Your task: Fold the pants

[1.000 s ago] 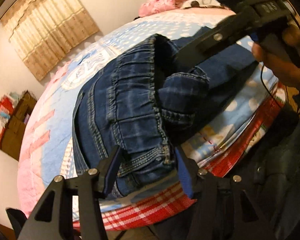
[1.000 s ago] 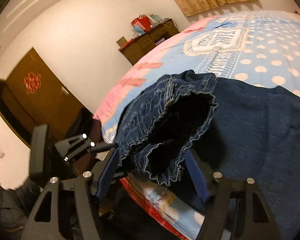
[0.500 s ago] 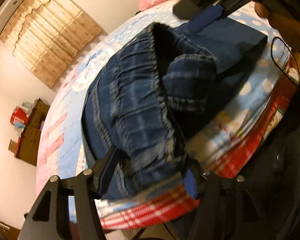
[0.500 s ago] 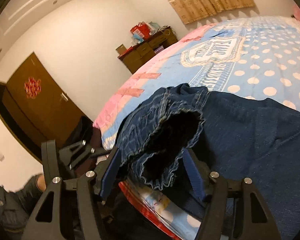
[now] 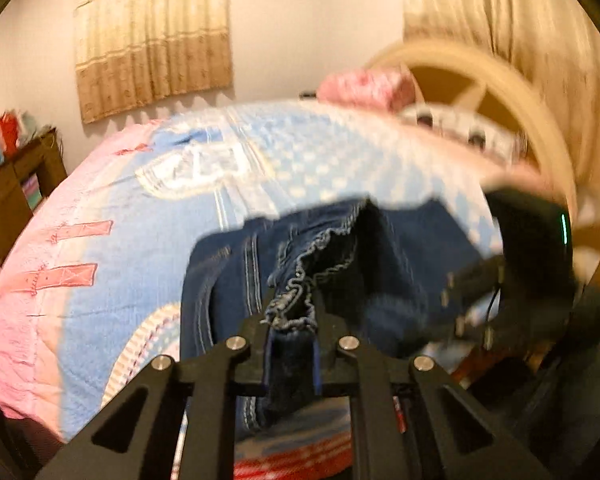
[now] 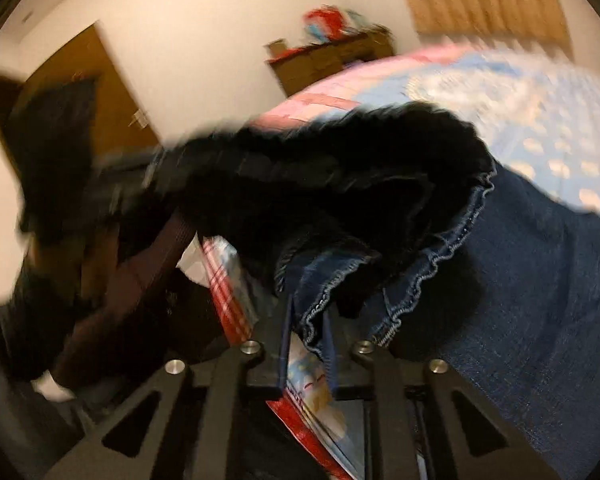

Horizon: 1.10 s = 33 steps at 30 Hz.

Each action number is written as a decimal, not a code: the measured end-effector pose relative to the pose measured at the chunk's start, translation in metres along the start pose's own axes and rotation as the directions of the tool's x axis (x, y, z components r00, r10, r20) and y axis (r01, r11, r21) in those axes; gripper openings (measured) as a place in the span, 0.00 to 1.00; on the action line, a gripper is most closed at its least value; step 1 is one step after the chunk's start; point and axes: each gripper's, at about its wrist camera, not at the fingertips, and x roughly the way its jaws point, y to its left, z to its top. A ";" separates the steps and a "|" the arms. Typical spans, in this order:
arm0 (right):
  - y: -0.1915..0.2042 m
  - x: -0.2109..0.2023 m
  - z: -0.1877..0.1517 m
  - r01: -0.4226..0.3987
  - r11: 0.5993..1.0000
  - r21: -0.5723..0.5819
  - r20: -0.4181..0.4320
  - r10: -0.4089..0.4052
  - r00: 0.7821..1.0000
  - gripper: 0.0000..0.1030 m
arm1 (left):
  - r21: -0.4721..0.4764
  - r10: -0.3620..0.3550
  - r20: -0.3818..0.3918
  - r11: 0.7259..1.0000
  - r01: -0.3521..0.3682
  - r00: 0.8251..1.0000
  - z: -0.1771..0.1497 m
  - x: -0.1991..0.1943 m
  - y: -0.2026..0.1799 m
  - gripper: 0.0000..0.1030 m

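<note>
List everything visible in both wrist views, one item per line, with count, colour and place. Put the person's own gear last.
jeans: one pair, dark blue denim, lying on the near edge of the bed, frilled waistband lifted
quilt: one, light blue with white dots and pink border, covering the bed
red plaid sheet: one, red and white, at the bed's near edge under the quilt
pillow: one, pink, at the far end of the bed
headboard: one, cream, curved, behind the pillow
curtain: one, tan, on the far wall
dresser: one, brown wood, against the wall, blurred clutter on top
door: one, brown, left in the right wrist view
left tongs: black, closed on the waistband
right tongs: black, closed on the waistband
</note>
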 end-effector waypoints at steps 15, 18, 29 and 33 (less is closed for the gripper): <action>-0.016 0.002 -0.047 0.079 0.990 -0.114 -0.121 -0.093 0.988 0.12 | 0.097 -0.147 -0.087 0.983 0.155 0.985 0.001 0.070 -0.080 0.14; -0.033 -0.022 -0.051 0.026 0.999 -0.026 -0.099 -0.028 0.995 0.23 | 0.121 -0.154 -0.131 0.978 0.170 0.979 -0.009 0.092 -0.091 0.14; -0.127 -0.065 -0.049 -0.148 0.875 0.462 0.161 0.081 0.984 0.64 | 0.273 -0.082 -0.088 0.957 0.103 0.993 -0.030 0.088 -0.117 0.53; -0.139 -0.051 -0.033 -0.158 0.836 0.525 0.201 0.058 0.978 0.64 | 0.303 -0.081 0.018 0.950 0.071 0.997 -0.035 0.050 -0.113 0.75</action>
